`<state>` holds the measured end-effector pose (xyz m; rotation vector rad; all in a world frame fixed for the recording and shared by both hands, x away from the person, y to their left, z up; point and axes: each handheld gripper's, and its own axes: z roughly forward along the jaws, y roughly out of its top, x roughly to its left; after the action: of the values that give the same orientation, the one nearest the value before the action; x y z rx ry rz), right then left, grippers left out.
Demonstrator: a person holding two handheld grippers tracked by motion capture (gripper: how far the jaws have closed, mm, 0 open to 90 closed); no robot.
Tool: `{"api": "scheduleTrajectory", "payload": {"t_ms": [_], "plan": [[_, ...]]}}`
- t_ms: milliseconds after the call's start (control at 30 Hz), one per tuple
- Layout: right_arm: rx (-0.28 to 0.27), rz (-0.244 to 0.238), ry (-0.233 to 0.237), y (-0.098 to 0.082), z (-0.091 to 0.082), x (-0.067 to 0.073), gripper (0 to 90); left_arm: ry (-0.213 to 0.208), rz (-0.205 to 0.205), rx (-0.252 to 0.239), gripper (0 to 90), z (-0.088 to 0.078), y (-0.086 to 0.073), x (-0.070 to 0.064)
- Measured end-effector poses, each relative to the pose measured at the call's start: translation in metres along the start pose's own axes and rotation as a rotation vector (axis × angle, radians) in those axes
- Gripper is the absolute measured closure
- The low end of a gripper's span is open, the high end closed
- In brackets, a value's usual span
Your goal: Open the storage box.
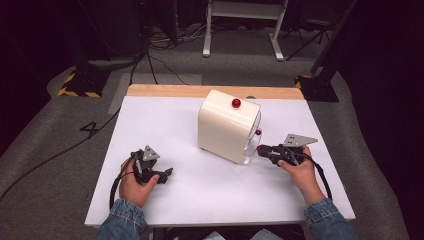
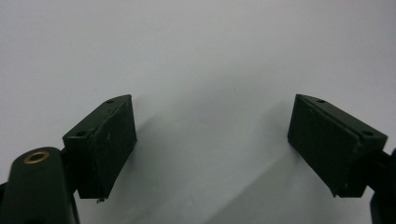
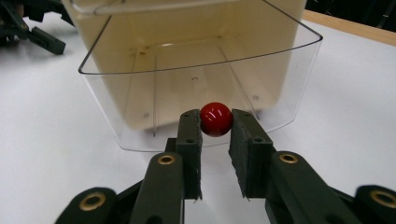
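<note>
— Red glossy ball knob (image 3: 216, 119), was that what the right tool (image 3: 216, 122) had hold of?

— Yes. It was small, round and shiny, and the two black, matte, block-shaped pads were clamped on it from either side. The knob sat at the front of a clear plastic drawer (image 3: 289, 93) with rounded corners and thin walls.

— And the drawer?

— It stuck out of a cream, smooth, rounded plastic box (image 1: 222, 127). In the high view that box stood near the middle of the desk (image 1: 165, 125), tilted a little, with a second red ball knob (image 1: 236, 103) on its top face.

— Where was the held knob from above?

— At the box's right side, low down, just at the tip of the right tool, whose grey three-cornered plate (image 1: 298, 139) showed above the person's right hand (image 1: 300, 172).

— What about the left tool (image 2: 212, 140)?

— Its jaws stood wide apart with nothing between them, only the bare white surface beneath. The pads looked rough and slightly scuffed. From above, the left hand (image 1: 134, 182) had it resting low on the desk, well apart from the box.

— And the surroundings?

— The desk was flat, matte white, with a pale wooden strip (image 1: 210, 91) along its far edge. Grey carpet (image 1: 45, 150) lay around it, with black cables, a yellow-and-black striped base (image 1: 77, 90) at the left, and white frame legs (image 1: 240, 30) in the dark background. Both sleeves were blue denim.
</note>
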<state>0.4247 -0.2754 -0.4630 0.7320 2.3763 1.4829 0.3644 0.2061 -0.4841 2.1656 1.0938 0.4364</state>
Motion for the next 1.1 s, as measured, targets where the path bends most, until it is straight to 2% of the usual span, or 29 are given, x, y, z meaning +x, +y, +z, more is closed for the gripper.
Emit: {"api": "scheduleTrajectory", "payload": {"t_ms": [100,367,600,833,1033,1100], "plan": [[0.020,-0.005,-0.011,-0.004,-0.010,0.000,74.4,0.000,0.001,0.000,15.5,0.000,0.000,0.000],[0.015,0.010,-0.036,-0.012,-0.039,0.001,74.4,-0.002,-0.001,0.000,15.5,0.000,0.000,0.000],[0.007,0.025,-0.048,-0.021,-0.057,0.002,74.4,-0.003,-0.001,0.000,15.4,0.000,0.000,0.001],[0.024,0.039,-0.050,-0.030,-0.062,0.000,74.2,-0.002,-0.001,0.000,15.4,0.000,0.000,0.000],[0.074,0.045,-0.054,-0.039,-0.059,-0.002,74.0,-0.002,0.001,0.000,15.5,0.000,0.000,0.000],[0.113,0.043,-0.069,-0.042,-0.059,-0.002,68.8,-0.002,0.000,0.000,15.4,0.000,0.000,0.000]]}}
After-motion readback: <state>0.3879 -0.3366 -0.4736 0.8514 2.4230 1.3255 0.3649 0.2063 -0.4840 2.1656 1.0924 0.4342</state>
